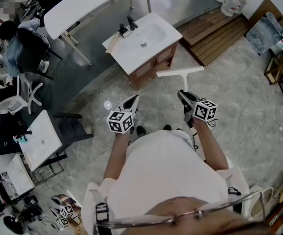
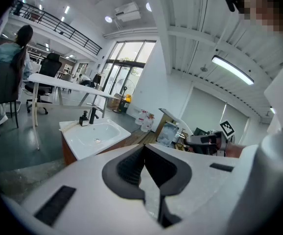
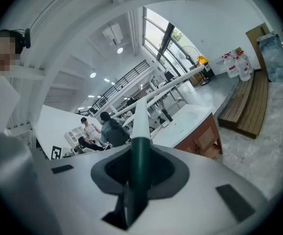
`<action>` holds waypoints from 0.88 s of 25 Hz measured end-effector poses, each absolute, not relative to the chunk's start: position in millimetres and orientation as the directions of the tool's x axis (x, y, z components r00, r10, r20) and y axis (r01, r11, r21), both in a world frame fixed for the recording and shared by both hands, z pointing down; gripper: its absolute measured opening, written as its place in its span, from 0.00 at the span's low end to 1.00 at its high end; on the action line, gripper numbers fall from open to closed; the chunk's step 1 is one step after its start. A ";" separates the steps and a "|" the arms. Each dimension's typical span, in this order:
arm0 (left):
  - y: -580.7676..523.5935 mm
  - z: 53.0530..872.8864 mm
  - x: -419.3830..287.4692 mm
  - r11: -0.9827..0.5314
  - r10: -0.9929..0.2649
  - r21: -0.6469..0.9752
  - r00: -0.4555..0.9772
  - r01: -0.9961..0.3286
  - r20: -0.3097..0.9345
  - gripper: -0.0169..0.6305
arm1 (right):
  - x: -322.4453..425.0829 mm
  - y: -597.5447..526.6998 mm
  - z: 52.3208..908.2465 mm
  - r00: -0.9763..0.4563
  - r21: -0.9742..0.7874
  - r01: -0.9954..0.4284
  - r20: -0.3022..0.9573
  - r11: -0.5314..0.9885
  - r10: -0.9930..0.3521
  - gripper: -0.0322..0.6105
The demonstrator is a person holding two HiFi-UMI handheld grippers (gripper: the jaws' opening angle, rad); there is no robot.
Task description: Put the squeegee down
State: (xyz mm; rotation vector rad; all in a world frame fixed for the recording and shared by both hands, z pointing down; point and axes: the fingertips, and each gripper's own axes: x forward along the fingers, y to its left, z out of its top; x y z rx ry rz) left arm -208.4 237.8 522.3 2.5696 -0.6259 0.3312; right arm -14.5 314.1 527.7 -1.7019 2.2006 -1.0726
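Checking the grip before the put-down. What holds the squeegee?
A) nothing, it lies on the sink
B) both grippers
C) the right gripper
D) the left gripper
C: the squeegee has its dark handle clamped between the jaws of the right gripper, while the left gripper holds nothing.

Your squeegee [image 3: 140, 148] has a dark green handle with a white shaft and blade. Your left gripper [image 1: 132, 100] and right gripper [image 1: 183, 95] are pale grey with dark grey pads and black-and-white square markers. At twelve o'clock, the sink [image 1: 124, 54] is white, its cabinet [image 1: 153, 65] brown, its tap [image 1: 131, 22] black. The floor [image 1: 239, 97] is grey, marbled.
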 end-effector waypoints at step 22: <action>235.7 522.0 -199.1 -0.776 -0.384 0.381 0.856 -0.503 0.347 0.03 | -5.3 308.3 527.2 -0.376 -0.647 -0.752 0.269 0.123 -0.887 0.16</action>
